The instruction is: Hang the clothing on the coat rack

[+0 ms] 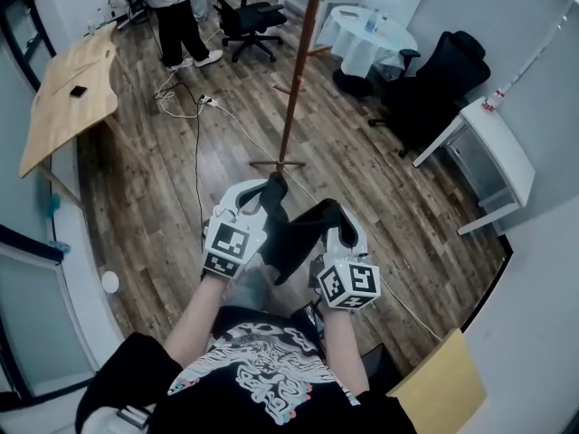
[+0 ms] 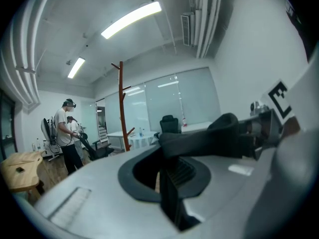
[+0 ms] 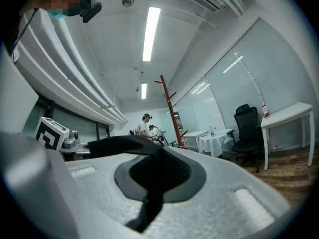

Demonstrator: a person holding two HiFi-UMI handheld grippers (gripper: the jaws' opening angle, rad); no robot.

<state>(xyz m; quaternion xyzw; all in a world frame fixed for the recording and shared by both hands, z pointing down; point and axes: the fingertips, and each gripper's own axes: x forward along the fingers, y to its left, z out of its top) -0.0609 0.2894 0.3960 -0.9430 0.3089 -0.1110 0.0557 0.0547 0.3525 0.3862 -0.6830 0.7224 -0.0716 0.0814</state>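
Note:
A black garment (image 1: 294, 233) hangs stretched between my two grippers in front of my chest. My left gripper (image 1: 271, 188) is shut on one edge of it, and the dark cloth (image 2: 199, 143) runs off to the right from its jaws. My right gripper (image 1: 336, 217) is shut on the other edge, where a black strip (image 3: 129, 146) leaves its jaws to the left. The brown wooden coat rack (image 1: 297, 70) stands on the floor just beyond the garment, its pegs bare. It shows as a tall pole (image 2: 121, 106) in the left gripper view and as a pole (image 3: 170, 108) in the right gripper view.
A round table with a white cloth (image 1: 369, 34) and black office chairs (image 1: 434, 84) stand behind the rack. A white desk (image 1: 498, 147) is at right, a wooden table (image 1: 72, 89) at left. A person (image 1: 176, 12) stands at the back left. Cables (image 1: 194, 116) lie on the floor.

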